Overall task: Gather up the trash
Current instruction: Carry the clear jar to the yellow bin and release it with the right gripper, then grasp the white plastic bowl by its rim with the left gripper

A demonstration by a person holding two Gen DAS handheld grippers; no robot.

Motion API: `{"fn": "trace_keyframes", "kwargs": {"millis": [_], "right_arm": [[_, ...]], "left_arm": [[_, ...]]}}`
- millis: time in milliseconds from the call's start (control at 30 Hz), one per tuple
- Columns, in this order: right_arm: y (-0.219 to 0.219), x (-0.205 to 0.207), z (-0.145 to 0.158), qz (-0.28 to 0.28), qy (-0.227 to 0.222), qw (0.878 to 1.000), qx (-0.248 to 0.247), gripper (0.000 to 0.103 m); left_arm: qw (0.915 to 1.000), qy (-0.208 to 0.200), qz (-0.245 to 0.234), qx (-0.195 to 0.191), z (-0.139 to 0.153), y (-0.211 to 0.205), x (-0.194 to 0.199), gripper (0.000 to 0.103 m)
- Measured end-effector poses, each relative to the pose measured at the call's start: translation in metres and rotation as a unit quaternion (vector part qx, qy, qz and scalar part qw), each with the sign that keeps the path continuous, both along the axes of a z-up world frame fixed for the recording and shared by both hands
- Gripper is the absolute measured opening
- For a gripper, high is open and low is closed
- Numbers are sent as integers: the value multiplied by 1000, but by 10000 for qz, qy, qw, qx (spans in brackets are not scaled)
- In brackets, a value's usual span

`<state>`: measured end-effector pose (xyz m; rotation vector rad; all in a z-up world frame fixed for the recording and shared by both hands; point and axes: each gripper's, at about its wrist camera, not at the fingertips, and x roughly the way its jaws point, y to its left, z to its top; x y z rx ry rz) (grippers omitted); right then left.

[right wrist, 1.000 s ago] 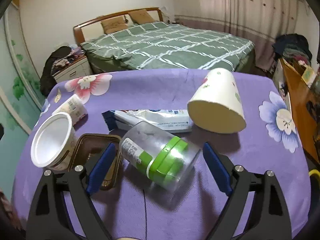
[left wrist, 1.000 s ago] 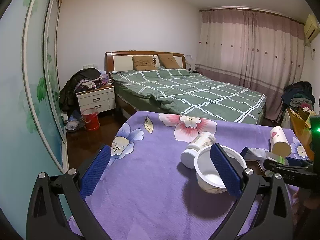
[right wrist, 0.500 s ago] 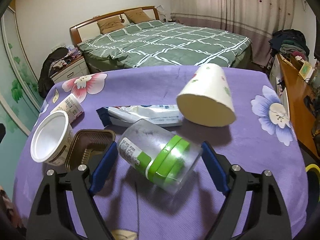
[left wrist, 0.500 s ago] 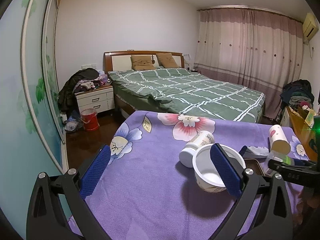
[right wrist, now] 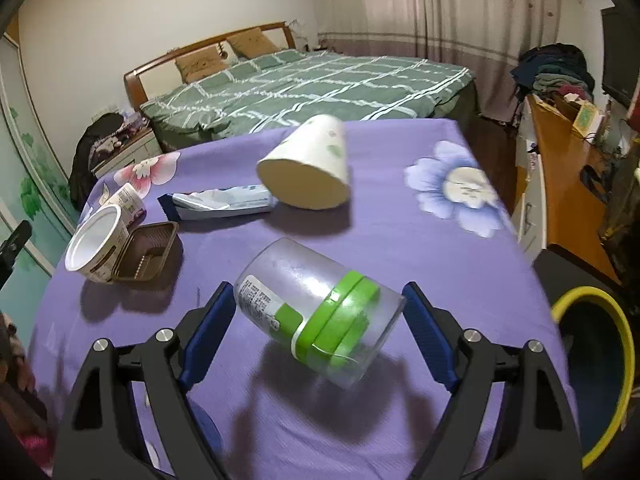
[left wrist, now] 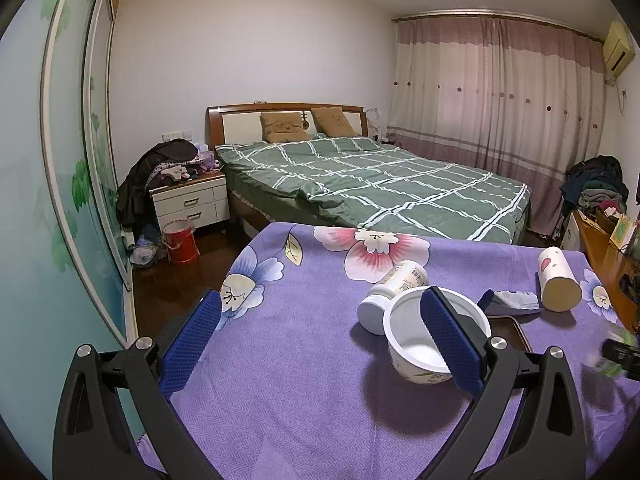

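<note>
My right gripper (right wrist: 318, 292) is shut on a clear plastic jar (right wrist: 320, 312) with a green band, held tilted above the purple floral tablecloth (right wrist: 420, 248), where its shadow falls. On the cloth lie a paper cup (right wrist: 308, 172) on its side, a blue-and-white wrapper (right wrist: 224, 202), a brown tray (right wrist: 146, 250), a white tub (right wrist: 94, 240) and a small white bottle (right wrist: 128, 200). My left gripper (left wrist: 320, 296) stands open over the cloth with nothing between its pads. The white tub (left wrist: 404, 320) sits just behind its right finger.
A dark bin with a yellow rim (right wrist: 600, 360) stands on the floor off the table's right edge. A wooden desk (right wrist: 560, 184) with clutter runs along the right. Beyond the table are a bed (left wrist: 380, 184), a nightstand (left wrist: 192, 204) and a red bucket (left wrist: 182, 242).
My right gripper has carried the jar to the right, away from the other trash; the yellow-rimmed bin has come into its view. The left gripper has not moved.
</note>
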<state>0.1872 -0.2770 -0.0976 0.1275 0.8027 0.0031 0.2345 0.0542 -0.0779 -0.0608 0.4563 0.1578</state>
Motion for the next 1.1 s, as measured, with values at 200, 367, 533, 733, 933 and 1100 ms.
{"fn": "trace_keyframes", "kwargs": {"millis": [200, 367, 533, 733, 933, 1100], "right_arm": [[-51, -46, 14, -561, -295, 9979, -96, 80], [-105, -76, 18, -1276, -378, 9909, -204, 80], [-157, -92, 11, -1991, -296, 9793, -197, 80], [-201, -97, -6, -2552, -26, 9666, -228, 80], [-221, -98, -17, -2762, 218, 9606, -198, 83], [-208, -93, -2, -2639, 53, 9644, -158, 85]], "left_arm": [[10000, -16, -67, 3, 1, -1, -1, 98], [9998, -16, -181, 29, 1, -3, -1, 98], [9996, -22, -289, 34, 1, -6, -2, 98], [9993, 4, -385, 27, 1, -8, -2, 98], [9990, 37, -436, 15, -1, -9, 0, 98], [9988, 51, -483, 9, -2, -10, 1, 98]]}}
